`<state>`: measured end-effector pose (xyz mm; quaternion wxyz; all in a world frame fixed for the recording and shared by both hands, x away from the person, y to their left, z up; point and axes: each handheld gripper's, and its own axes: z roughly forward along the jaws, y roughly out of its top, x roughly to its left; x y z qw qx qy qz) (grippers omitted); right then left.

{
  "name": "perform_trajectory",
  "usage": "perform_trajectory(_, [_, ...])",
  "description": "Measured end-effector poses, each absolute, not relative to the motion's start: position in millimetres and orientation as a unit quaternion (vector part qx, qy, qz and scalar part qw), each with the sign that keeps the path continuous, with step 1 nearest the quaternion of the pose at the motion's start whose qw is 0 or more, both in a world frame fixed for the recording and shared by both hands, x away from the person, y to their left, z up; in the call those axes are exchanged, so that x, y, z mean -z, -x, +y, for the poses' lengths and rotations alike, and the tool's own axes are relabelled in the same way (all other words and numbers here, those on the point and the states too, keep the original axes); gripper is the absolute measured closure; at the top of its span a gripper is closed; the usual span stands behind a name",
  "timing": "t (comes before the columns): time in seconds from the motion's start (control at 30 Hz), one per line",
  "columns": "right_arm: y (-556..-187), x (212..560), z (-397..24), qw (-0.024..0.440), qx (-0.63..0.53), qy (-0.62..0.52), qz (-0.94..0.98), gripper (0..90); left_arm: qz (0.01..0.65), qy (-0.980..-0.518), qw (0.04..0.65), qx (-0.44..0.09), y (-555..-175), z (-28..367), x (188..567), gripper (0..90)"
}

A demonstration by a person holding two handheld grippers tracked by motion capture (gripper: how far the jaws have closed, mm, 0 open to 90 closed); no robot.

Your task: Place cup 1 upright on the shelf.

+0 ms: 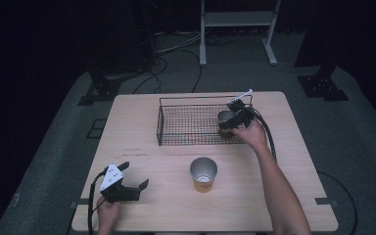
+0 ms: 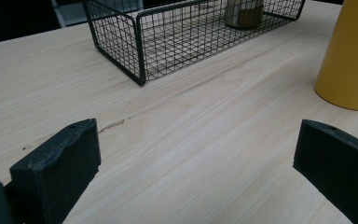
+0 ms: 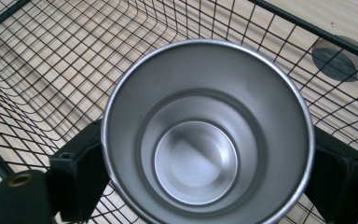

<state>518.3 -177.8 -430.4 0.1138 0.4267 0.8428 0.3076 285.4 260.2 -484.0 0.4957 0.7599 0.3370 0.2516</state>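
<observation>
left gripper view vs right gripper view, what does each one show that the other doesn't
Left gripper view alone: the yellow cup standing on the bare wooden table, and the wide-open left gripper with nothing between its jaws. Right gripper view alone: the shiny inside of the steel cup, seen from above, with the right gripper set at either side of it and a round grey disc beyond the wire. Both share the wire basket with that cup in it.
</observation>
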Motion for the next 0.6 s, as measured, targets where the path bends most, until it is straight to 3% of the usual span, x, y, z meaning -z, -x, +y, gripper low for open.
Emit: perform_trajectory(0.6, [-510,414,-180,0.134,-0.344,-0.423,0.828,6.7,0.337,-0.760,0.495,-0.252,-285,260,484,0.0])
